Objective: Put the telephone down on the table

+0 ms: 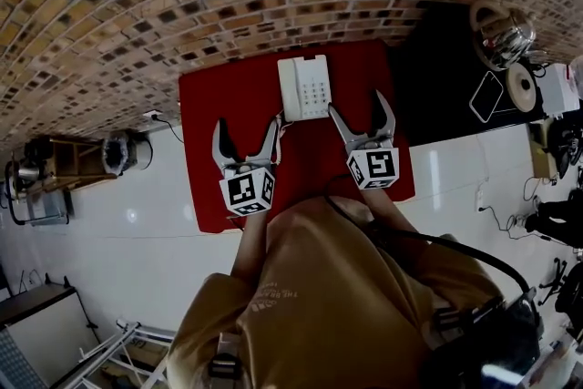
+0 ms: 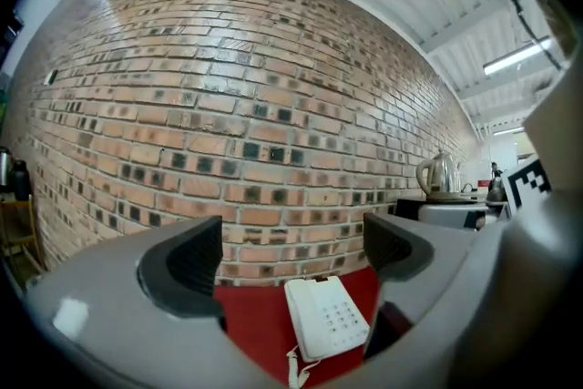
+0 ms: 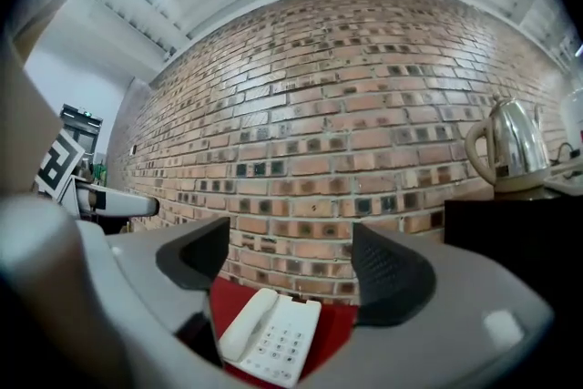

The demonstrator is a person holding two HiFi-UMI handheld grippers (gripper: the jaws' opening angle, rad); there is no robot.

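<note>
The fingers (image 1: 221, 146) of my left gripper (image 1: 247, 127) stand moderately apart with nothing between them. In the left gripper view both dark pads (image 2: 196, 260) frame only brick wall (image 2: 273, 105) and the table beyond. Its marker cube (image 1: 248, 191) sits just in front of my tan sleeve (image 1: 310, 305) in the head view.

Far left of all this, over the white floor (image 1: 137, 232), is a wooden stand (image 1: 55, 168) that I can't make out in detail.

The telephone (image 1: 303, 87) lies flat on the red table (image 1: 209, 114), at its far edge against the brick wall. It is clear of both grippers and sits ahead of the gap between them. It is white, with the handset on its left side and the keypad on its right. From the left gripper view the telephone (image 2: 326, 316) shows low between the jaws but well beyond them, with its coiled cord (image 2: 296, 369) trailing off its near end. The right gripper view shows the telephone (image 3: 269, 337) the same way, resting on the red top and untouched.

My right gripper (image 1: 358, 105) hangs over the table's right part with its fingers (image 1: 342, 127) spread wide and empty. Its pads (image 3: 387, 273) have only wall and table behind them. Its marker cube (image 1: 373, 167) sits at the near end.

Right of the red table is a black counter (image 1: 437, 68), and on it at the far right stands a metal kettle (image 1: 501, 32), also visible from the right gripper view (image 3: 510, 146).
</note>
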